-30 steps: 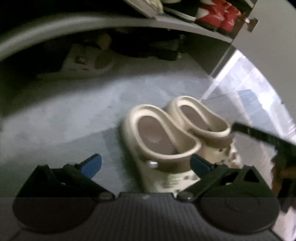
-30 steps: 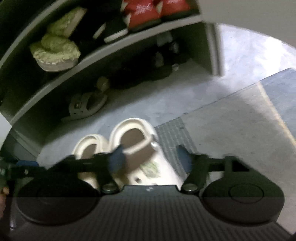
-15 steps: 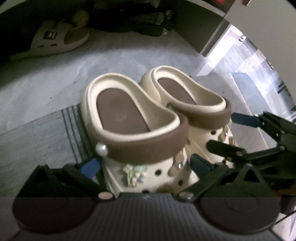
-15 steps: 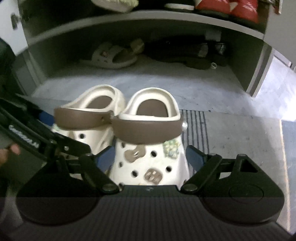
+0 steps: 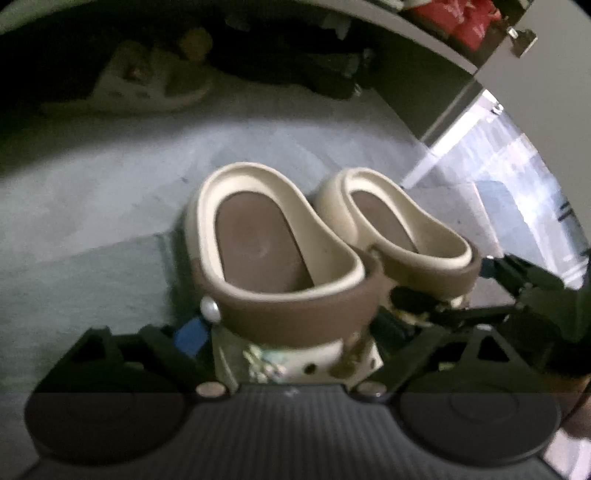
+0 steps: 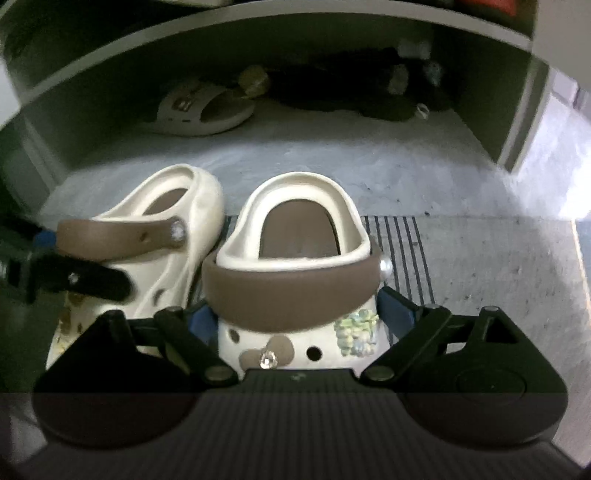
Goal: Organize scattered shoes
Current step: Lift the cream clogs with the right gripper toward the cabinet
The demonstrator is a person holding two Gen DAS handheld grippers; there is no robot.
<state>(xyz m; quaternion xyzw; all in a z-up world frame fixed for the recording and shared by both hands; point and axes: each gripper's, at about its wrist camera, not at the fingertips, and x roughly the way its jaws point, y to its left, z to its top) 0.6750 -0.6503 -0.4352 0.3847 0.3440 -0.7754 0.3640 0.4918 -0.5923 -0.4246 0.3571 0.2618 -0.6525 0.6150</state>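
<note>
Two cream clogs with brown heel straps stand side by side on the floor in front of a shoe cabinet, heels toward the cameras. My left gripper point(image 5: 287, 332) straddles the front of the left clog point(image 5: 266, 251). Its jaws are closing, and both pads look pressed against the clog's sides. My right gripper point(image 6: 299, 317) is open around the right clog point(image 6: 295, 280), with its blue pads close beside the clog. The left clog point(image 6: 177, 206) also shows in the right wrist view, with a left finger point(image 6: 92, 280) lying across it. In the left wrist view the right gripper point(image 5: 443, 280) flanks the right clog point(image 5: 399, 225).
The cabinet's bottom shelf point(image 6: 295, 155) lies just beyond the clogs. A beige slide sandal point(image 6: 199, 110) sits at its back left and dark shoes point(image 6: 351, 88) at its back right. Red shoes point(image 5: 454, 14) are on the shelf above. A ribbed floor strip point(image 6: 402, 251) runs under the right clog.
Both grippers have come down and forward over the clogs. The left fingers have drawn in against the left clog. The right gripper has rolled level and now straddles the right clog.
</note>
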